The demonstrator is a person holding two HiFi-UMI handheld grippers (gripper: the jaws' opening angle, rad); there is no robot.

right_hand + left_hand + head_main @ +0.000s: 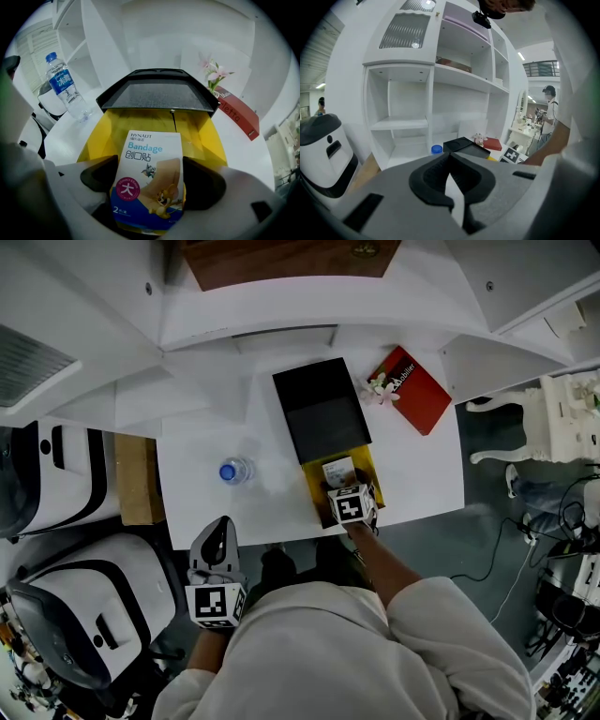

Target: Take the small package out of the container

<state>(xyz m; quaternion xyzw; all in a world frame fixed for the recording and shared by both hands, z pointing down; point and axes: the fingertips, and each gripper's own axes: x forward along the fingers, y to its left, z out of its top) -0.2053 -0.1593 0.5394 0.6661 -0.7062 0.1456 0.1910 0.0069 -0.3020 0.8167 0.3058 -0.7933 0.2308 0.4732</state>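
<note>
Right gripper view: right gripper [150,179] clamps the pack [152,157] over the yellow box [212,140]; left gripper [450,177] is closed, empty.

White shirt [375,662]; grey hand-held grippers [221,524] [339,482] bear black-and-white marker cubes [217,604] [352,505].

Glossy printed card on the bandage package [149,173]. The yellow container [208,140] looks smooth plastic, its black lid [157,96] matt and grainy.

Near edge of the bandage package [150,157] dips behind the right tool [150,180]; overhead, that tool also covers the yellow container [212,140] at its near end.
</note>
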